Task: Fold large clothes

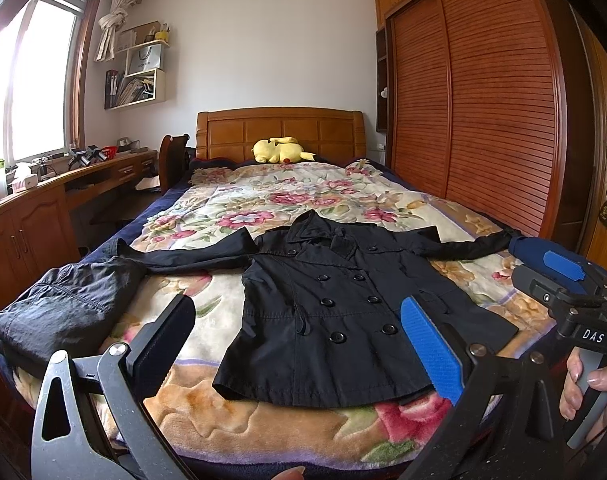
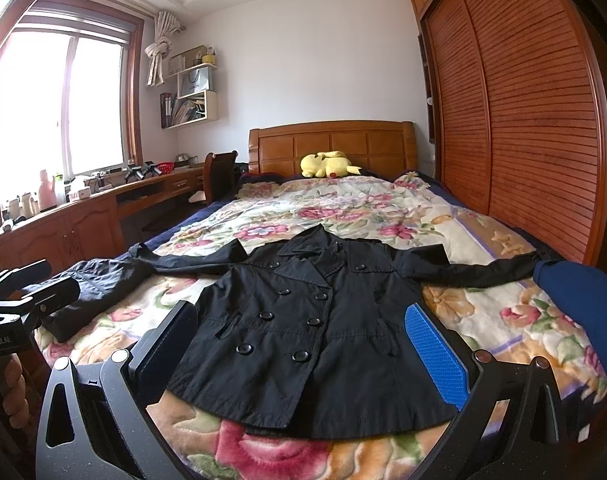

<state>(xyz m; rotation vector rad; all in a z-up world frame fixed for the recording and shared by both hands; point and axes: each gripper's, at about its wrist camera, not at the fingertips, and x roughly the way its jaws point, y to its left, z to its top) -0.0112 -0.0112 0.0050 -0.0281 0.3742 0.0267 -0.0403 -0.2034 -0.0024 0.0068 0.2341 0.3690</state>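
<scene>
A black double-breasted coat [image 1: 335, 312] [image 2: 303, 332] lies flat and face up on the floral bedspread [image 1: 263, 200] [image 2: 343, 204], sleeves spread out to both sides, collar toward the headboard. My left gripper [image 1: 299, 344] is open above the coat's hem, nothing between its fingers. My right gripper [image 2: 303, 352] is also open over the lower part of the coat, holding nothing. The right gripper's body [image 1: 563, 292] shows at the right of the left wrist view, held by a hand [image 1: 583, 384]. The left gripper's body [image 2: 19, 304] appears at the left of the right wrist view.
A folded dark grey garment [image 1: 63, 304] [image 2: 95, 284] lies at the bed's left edge. A blue cloth [image 2: 579, 304] sits at the bed's right edge. A yellow plush toy [image 1: 281, 150] rests by the headboard. A wooden wardrobe [image 1: 483, 112] stands right, a desk [image 1: 43, 200] left.
</scene>
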